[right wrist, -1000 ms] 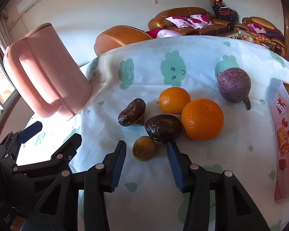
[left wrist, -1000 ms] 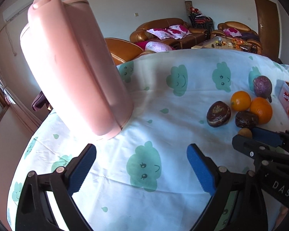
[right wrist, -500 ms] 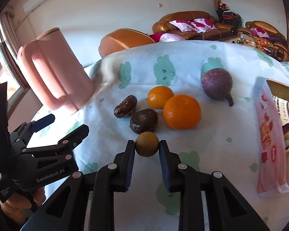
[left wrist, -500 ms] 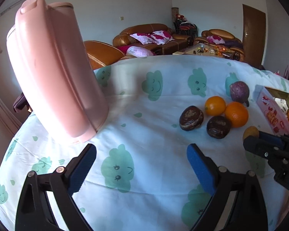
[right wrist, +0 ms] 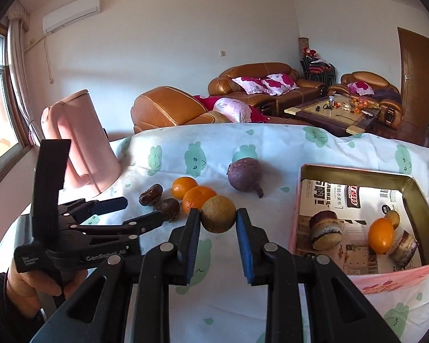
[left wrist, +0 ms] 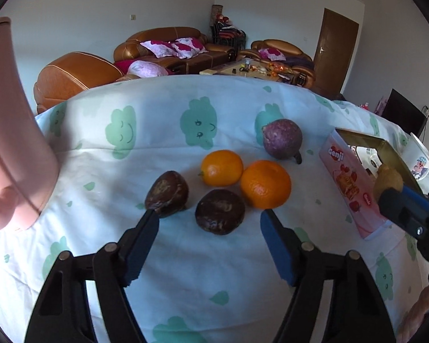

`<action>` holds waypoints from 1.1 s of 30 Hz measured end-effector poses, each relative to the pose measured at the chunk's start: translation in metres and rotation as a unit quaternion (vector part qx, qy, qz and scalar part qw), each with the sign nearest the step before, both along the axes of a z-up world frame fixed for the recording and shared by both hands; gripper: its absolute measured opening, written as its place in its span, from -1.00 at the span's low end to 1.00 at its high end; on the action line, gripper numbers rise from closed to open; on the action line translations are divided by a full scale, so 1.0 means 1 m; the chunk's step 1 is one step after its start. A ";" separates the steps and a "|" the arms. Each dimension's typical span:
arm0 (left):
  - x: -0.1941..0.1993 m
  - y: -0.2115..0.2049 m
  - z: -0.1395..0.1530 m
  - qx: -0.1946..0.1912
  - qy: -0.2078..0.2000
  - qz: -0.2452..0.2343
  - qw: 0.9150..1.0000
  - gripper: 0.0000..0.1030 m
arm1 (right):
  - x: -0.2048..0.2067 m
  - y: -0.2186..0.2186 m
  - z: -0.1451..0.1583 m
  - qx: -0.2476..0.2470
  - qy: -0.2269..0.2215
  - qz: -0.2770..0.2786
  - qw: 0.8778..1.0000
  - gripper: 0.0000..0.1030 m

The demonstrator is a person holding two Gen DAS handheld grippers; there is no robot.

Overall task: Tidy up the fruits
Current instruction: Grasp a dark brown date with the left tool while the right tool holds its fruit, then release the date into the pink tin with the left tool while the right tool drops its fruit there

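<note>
Compared to a second earlier, the right tongs (right wrist: 218, 217) had gone from hovering open over the small brown round fruit (right wrist: 218, 213) to being clamped on it and lifted clear of the counter (right wrist: 220, 143), now up beside the pink tin box (right wrist: 354, 283). The left tongs (left wrist: 208, 223) had swung away from the pink jug (left wrist: 11, 143) toward the fruit pile, blue pads spread wide and gripping nothing, framing the nearer dark wrinkled fruit (left wrist: 220, 211).

In the right wrist view a bare hand (right wrist: 28, 280) gripped the left tool's black handle low on the left.

The other dark wrinkled one (left wrist: 167, 190) sat just left of it, with a smaller orange (left wrist: 221, 168) and a bigger orange (left wrist: 266, 184) behind, smooth and glossy, touching each other. A dull purple round fruit (left wrist: 282, 138) with a short stem sat farther back. The box had shiny gold inner walls and held another orange (right wrist: 381, 235). The cloth was white with green cloud faces.
</note>
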State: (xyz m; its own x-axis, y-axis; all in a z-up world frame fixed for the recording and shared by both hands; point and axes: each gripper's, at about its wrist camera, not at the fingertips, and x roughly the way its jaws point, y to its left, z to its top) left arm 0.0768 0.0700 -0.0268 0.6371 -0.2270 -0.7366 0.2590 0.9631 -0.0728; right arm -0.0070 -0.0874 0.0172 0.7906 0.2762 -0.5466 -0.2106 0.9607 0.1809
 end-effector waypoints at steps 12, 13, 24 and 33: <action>0.026 0.009 -0.011 -0.051 0.035 0.020 0.998 -0.23 | -0.002 -0.025 0.006 0.007 -0.010 -0.022 1.000 -0.47; 0.023 0.015 -0.010 -0.064 0.033 0.023 0.997 -0.23 | -0.001 -0.025 0.005 0.006 -0.008 -0.025 1.000 -0.47; -0.045 0.041 0.017 -0.016 -0.080 0.052 0.995 -0.23 | -0.008 -0.039 0.019 -0.004 -0.037 -0.033 0.999 -0.47; -0.055 0.004 0.043 -0.040 -0.125 0.040 0.991 -0.23 | -0.007 -0.101 0.024 -0.007 -0.047 -0.089 0.995 -0.47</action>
